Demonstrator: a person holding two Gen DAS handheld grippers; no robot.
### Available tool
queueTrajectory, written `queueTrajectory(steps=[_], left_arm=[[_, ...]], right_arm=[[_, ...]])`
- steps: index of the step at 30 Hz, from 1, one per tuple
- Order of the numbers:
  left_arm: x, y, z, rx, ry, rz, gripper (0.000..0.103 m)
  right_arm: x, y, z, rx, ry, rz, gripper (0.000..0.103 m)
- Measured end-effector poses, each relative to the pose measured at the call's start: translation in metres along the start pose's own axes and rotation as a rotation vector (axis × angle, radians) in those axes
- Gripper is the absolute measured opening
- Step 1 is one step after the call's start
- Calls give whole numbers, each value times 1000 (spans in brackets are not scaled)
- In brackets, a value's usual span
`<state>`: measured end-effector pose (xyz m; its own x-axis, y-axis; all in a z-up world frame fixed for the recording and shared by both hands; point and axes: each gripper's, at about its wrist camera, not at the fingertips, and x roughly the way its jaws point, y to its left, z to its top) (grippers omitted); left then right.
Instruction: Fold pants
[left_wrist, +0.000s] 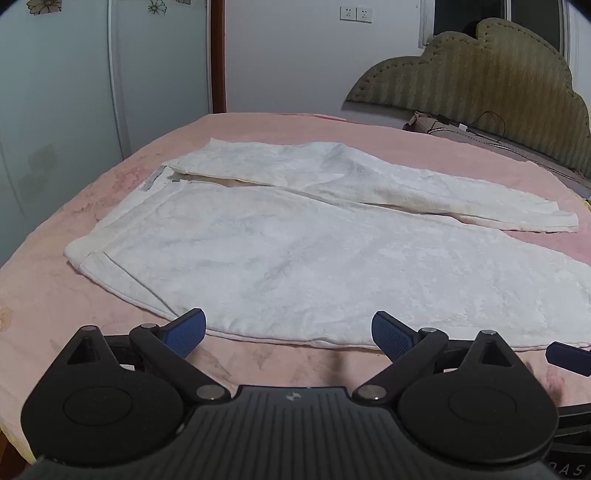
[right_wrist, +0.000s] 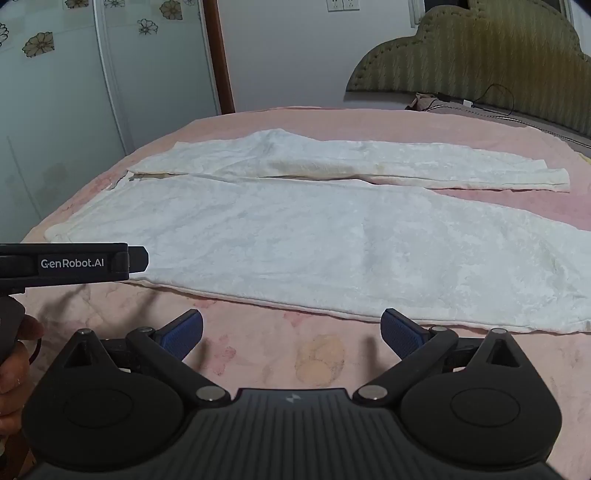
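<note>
White pants (left_wrist: 280, 254) lie spread flat on a bed covered by a pink sheet (left_wrist: 258, 362), waistband toward the left of both wrist views and the two legs running to the right. The nearer leg lies broad and smooth along the front of the bed; the farther leg (left_wrist: 406, 192) angles away from it, leaving a wedge of pink sheet between the two hems. At the waistband a grey label (left_wrist: 153, 179) shows in the left wrist view.

The left gripper (left_wrist: 288, 332) hangs low over the near edge of the pants, tilted downward. Its blue-padded fingers (left_wrist: 186, 330) are spread wide, and nothing lies between them: the fabric edge sits just beyond the fingertips, apart from the pads. The right gripper (right_wrist: 291, 330) hangs over bare sheet just short of the near leg's edge, likewise tilted downward, its fingers (right_wrist: 400, 334) spread equally wide and holding nothing. In the right wrist view the body of the left gripper, marked "GenRobot.AI", enters from the left edge, with part of the person's hand (right_wrist: 14, 365) below it.

Behind the bed stand a padded olive headboard (left_wrist: 480, 81), a white wall with sockets (left_wrist: 356, 14), and pale wardrobe doors (left_wrist: 55, 92) with flower decals. A dark cable (left_wrist: 491, 125) lies at the foot of the headboard.
</note>
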<state>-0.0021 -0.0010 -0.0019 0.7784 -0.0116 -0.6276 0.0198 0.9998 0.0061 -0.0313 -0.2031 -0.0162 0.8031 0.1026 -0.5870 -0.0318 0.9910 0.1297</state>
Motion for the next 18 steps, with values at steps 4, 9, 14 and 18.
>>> queueTrajectory(steps=[4, 9, 14, 18], left_arm=[[-1, -4, -2, 26, -16, 15, 98], [0, -7, -3, 38, -10, 19, 98], [0, -8, -3, 44, -10, 28, 98], [0, -9, -3, 45, -7, 35, 98]], right_arm=[[-1, 5, -5, -3, -13, -9, 103], [0, 6, -7, -4, -17, -13, 103], [0, 5, -8, -1, -17, -11, 103], [0, 5, -8, -1, -18, -7, 103]])
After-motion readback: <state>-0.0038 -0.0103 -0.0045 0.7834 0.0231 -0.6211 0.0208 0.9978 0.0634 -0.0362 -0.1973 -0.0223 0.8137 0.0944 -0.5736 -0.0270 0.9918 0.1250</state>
